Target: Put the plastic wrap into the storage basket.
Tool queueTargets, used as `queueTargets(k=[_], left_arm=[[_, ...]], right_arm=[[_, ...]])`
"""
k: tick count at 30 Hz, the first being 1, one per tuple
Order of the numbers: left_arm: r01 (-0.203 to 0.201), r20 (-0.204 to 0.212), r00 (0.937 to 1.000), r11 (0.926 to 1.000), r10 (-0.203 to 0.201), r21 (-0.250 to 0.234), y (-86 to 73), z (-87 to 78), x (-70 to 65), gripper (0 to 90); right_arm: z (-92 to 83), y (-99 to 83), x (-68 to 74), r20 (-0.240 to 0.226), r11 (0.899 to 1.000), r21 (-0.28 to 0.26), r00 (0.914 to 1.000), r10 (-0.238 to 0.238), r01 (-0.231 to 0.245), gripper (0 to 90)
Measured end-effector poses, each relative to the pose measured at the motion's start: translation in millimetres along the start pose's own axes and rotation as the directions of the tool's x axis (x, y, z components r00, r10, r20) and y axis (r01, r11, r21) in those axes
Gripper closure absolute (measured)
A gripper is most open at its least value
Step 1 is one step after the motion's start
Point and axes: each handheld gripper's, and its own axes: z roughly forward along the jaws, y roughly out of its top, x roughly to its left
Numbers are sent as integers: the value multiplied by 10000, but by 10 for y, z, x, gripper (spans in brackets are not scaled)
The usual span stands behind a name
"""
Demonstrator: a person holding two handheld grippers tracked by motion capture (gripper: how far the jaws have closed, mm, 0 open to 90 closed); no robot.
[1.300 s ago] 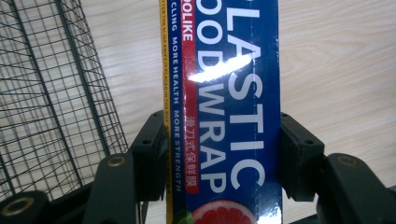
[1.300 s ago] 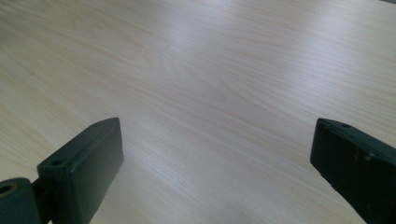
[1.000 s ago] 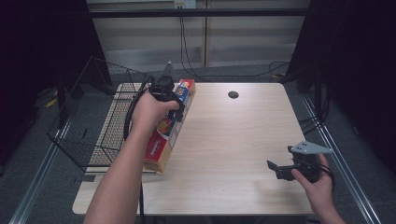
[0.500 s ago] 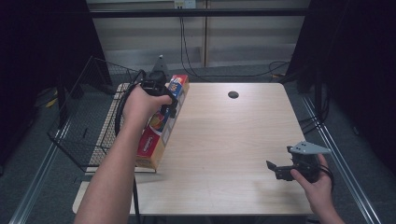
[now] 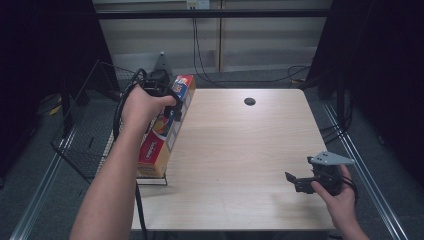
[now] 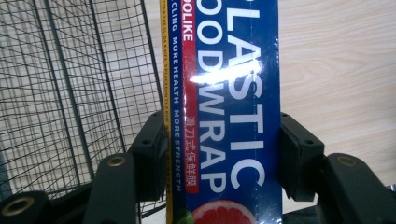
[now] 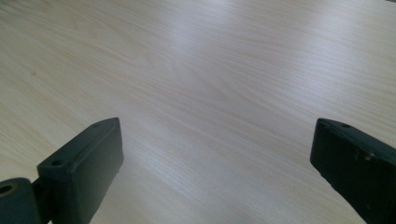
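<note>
A long plastic food wrap box [image 5: 167,130], red, yellow and blue, hangs tilted over the table's left edge, its near end low by the wire basket [image 5: 85,130]. My left gripper [image 5: 170,102] is shut on the box near its far end. In the left gripper view both black pads press the blue box [image 6: 229,116] from either side, between them my left gripper [image 6: 223,158]. My right gripper [image 5: 292,181] rests low at the table's near right, held in a hand, open with nothing between its jaws. In the right gripper view my right gripper [image 7: 217,158] faces bare wood.
The wire basket stands off the table's left side, its mesh [image 6: 70,93] close beside the box. A dark round hole [image 5: 249,101] marks the light wooden tabletop [image 5: 240,150] at the back. Cables hang behind the table.
My left hand has lifted the box and carried it left and away, toward the basket. The right hand and its gripper have stayed where they were.
</note>
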Motion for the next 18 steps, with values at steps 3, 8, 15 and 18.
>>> queueTargets(k=[3, 8, 15, 18], left_arm=[[11, -12, 10000, 10000, -11, 7, 1, -26, 23, 443], [125, -14, 9999, 9999, -125, -41, 2, -85, 97, 443], [285, 13, 9996, 9996, -284, -86, 0, -120, 178, 443], [305, -45, 9995, 9995, -305, -91, 2, -140, 219, 443]], right_arm=[[4, -1, 0, 24, 10000, -7, 10000, 8, -8, 26], [9, -3, -3, -12, 10000, -2, 10000, -91, 91, 26], [6, 0, 8, 6, 10000, 13, 10000, -90, 90, 26], [6, -1, 8, 25, 9999, 22, 9999, -116, 116, 26]])
